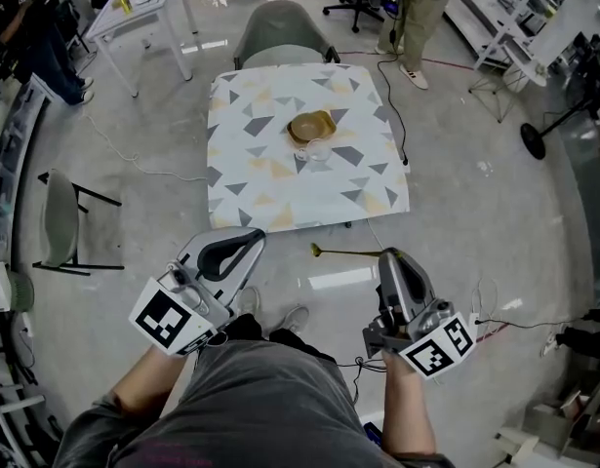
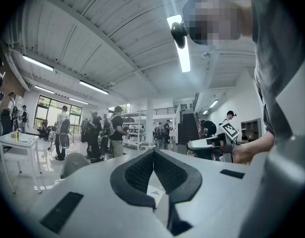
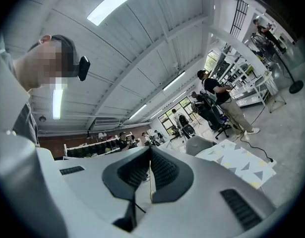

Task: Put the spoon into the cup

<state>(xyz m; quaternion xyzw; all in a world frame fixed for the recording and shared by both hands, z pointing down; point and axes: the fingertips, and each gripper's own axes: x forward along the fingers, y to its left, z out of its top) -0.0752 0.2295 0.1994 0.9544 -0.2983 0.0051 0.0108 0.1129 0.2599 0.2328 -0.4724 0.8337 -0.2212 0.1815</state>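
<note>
A clear glass cup stands in the middle of the small table, right in front of a wooden bowl. A patterned cloth covers the table. My right gripper is level, well short of the table's near edge, and shut on the handle of a thin gold spoon. The spoon sticks out sideways to the left over the floor. My left gripper is level beside it, shut with nothing between its pads.
A green chair stands behind the table. A folding chair stands on the floor at the left and a white table at the far left. Cables run along the table's right side. A person stands at the back.
</note>
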